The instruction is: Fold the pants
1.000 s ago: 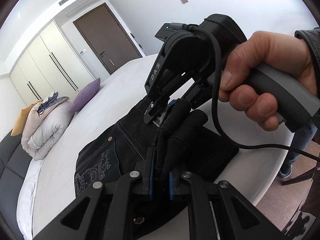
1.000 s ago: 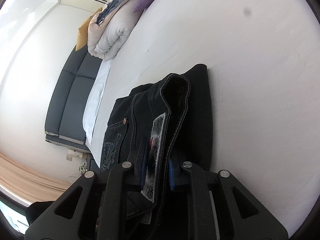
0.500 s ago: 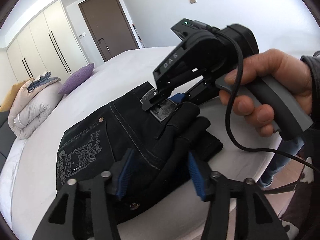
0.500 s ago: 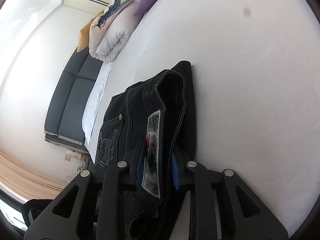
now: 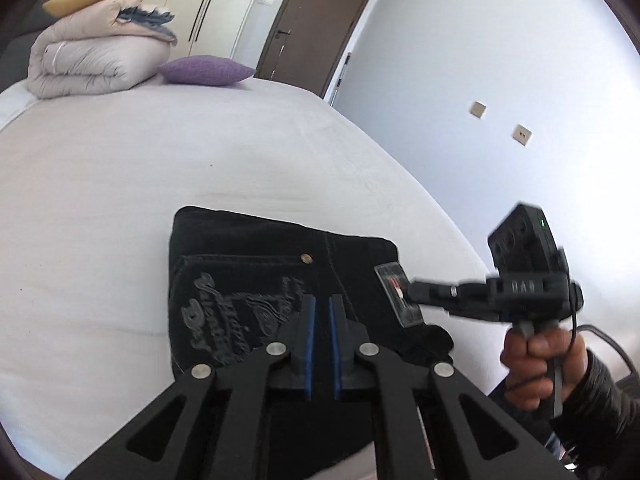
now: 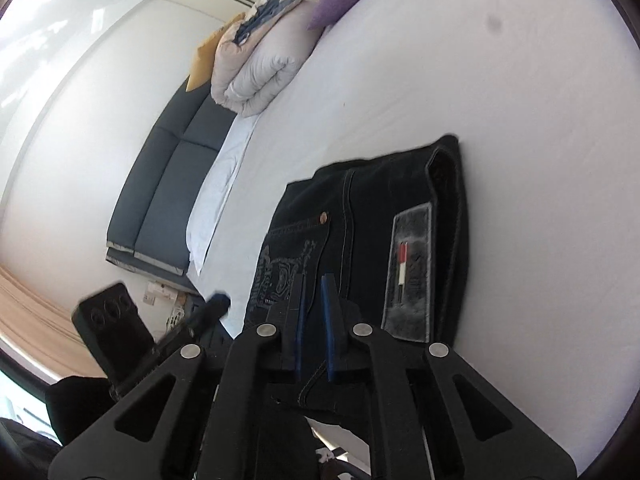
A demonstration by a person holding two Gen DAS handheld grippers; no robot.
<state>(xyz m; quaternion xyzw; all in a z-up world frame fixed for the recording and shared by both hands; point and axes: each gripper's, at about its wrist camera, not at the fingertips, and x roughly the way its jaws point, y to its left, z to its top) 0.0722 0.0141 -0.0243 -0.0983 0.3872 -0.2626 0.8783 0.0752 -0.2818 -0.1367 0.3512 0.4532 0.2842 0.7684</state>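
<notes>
Both grippers have let go since a second ago: the folded black denim pants [image 5: 256, 280] with grey embroidery, then pinched and lifted at one edge, now lie flat on the white bed sheet [image 5: 120, 184] near its front edge. The left gripper [image 5: 322, 308] has just been closing; its blue pads stand narrowly apart with nothing between them. The right gripper [image 6: 314, 284], held by a hand [image 5: 536, 364] in a dark sleeve, has likewise just been closing and grips nothing, poised over the waistband's grey patch [image 6: 408, 272].
</notes>
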